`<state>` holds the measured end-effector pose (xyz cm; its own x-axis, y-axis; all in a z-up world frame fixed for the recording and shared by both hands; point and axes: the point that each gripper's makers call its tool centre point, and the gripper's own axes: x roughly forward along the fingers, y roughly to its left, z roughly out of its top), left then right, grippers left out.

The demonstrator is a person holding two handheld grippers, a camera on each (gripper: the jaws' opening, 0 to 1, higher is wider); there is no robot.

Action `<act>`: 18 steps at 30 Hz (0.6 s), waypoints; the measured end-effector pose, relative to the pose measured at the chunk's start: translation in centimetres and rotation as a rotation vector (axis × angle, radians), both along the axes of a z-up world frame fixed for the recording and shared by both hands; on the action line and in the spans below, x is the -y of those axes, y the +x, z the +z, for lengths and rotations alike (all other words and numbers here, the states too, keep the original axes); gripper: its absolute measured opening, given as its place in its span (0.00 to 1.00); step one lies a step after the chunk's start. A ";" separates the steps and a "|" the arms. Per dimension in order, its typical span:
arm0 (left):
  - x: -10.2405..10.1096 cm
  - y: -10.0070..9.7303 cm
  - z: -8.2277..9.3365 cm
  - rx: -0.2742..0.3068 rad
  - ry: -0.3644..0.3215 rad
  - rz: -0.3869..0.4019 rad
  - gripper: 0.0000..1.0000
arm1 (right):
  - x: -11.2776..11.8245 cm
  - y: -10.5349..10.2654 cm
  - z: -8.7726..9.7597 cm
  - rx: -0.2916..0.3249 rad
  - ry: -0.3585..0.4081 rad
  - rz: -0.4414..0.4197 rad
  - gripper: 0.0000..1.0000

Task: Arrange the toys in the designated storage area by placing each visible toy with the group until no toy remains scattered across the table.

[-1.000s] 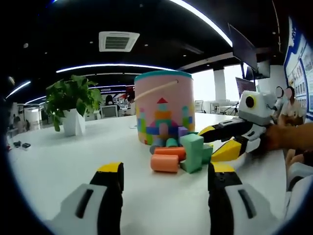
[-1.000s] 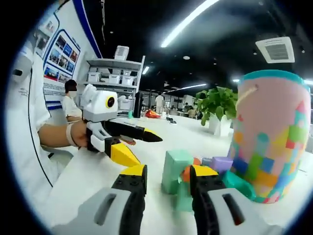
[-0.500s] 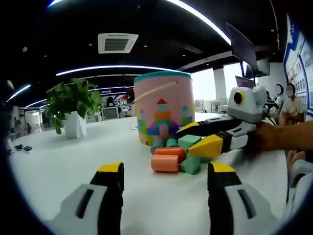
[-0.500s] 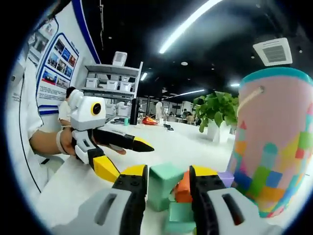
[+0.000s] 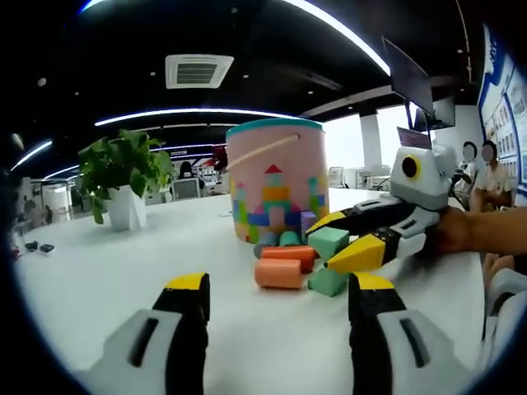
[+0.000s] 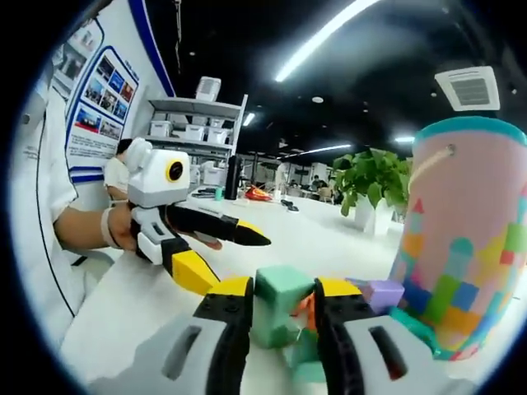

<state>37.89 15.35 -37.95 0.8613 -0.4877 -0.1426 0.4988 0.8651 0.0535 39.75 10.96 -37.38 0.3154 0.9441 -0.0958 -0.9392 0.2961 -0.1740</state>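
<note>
R gripper (image 6: 282,306) lower centre, jaws clamped on mint-green foam cube (image 6: 280,303) – by the block pile at the pink cylindrical toy bucket (image 6: 461,239), right edge. L gripper (image 5: 280,300) bottom, jaws wide, holding nothing – white tabletop (image 5: 107,263).

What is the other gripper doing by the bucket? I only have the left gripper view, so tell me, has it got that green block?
Observer: Yes. In the right gripper view the green block sits between the jaws of the right gripper, and both jaws touch its sides.
Operator: What is just behind that block?
Observer: An orange block shows close behind it, in the gap between the jaws.
Operator: And what is behind my own gripper?
Observer: A shelf loaded with boxes stands well behind the left gripper.
</note>
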 end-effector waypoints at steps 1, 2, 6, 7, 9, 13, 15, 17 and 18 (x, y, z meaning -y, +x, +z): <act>0.1 -0.1 0.0 -0.001 -0.001 -0.002 0.70 | 0.0 0.2 0.1 -0.011 0.009 0.000 0.35; 0.1 -0.1 0.0 -0.001 -0.001 -0.002 0.70 | 0.1 0.3 0.1 -0.017 0.016 0.000 0.35; 0.2 -0.3 0.1 0.000 0.002 -0.002 0.70 | 0.1 -0.2 0.3 -0.032 0.034 0.007 0.27; 0.2 -0.3 0.1 0.000 0.002 -0.002 0.70 | 0.1 -0.3 0.2 -0.027 0.028 0.004 0.27; 0.2 -0.4 0.1 0.000 0.001 -0.001 0.70 | 0.0 -0.5 0.2 -0.035 0.032 0.006 0.27; 0.3 -0.6 0.1 0.001 0.003 -0.001 0.70 | -0.2 -1.3 0.2 -0.004 0.015 0.018 0.29; 0.4 -0.7 0.1 0.002 0.004 -0.002 0.70 | -0.2 -1.3 0.2 0.003 0.014 0.020 0.30; 0.4 -0.8 0.1 0.002 0.006 -0.003 0.70 | -0.1 -1.3 0.4 0.008 0.019 0.025 0.29; 0.4 -0.8 0.1 0.003 0.007 -0.003 0.70 | -0.2 -1.4 0.4 0.009 0.016 0.021 0.28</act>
<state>37.07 14.97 -37.89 0.8602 -0.4892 -0.1437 0.5011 0.8633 0.0607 38.34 11.13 -36.93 0.2962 0.9519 -0.0783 -0.9437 0.2790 -0.1777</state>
